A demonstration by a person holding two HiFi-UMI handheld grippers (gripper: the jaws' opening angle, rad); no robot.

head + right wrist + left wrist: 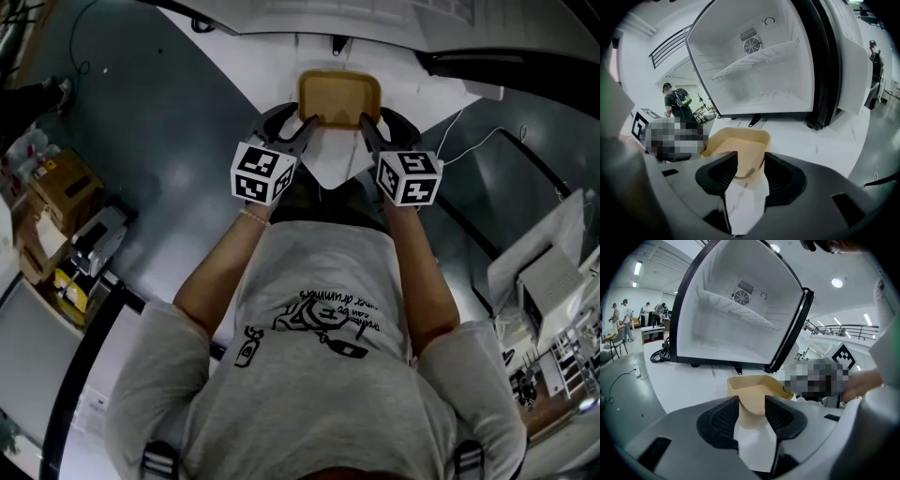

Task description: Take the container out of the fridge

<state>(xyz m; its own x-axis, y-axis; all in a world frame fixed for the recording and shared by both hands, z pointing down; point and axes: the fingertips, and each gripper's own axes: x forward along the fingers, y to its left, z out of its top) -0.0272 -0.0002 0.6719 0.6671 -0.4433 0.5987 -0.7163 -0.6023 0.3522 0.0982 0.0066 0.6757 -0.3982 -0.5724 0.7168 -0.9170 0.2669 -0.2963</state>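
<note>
1. Grey shirt (319,394): foreground, worn by the person.
2. Left gripper (752,405): jaws clamped on a near corner of the container (754,385).
3. Right gripper (751,163): jaws clamped on the other near corner.
4. Container: outside, before the open fridge (736,333).

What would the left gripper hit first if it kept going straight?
The tan rectangular plastic container, whose near corner sits between the left gripper's jaws; behind it, probably the white surface.

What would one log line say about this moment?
tan container: outside the fridge, over white surface | left gripper: shut on its near rim | right gripper: shut on its near rim | fridge: open
</note>
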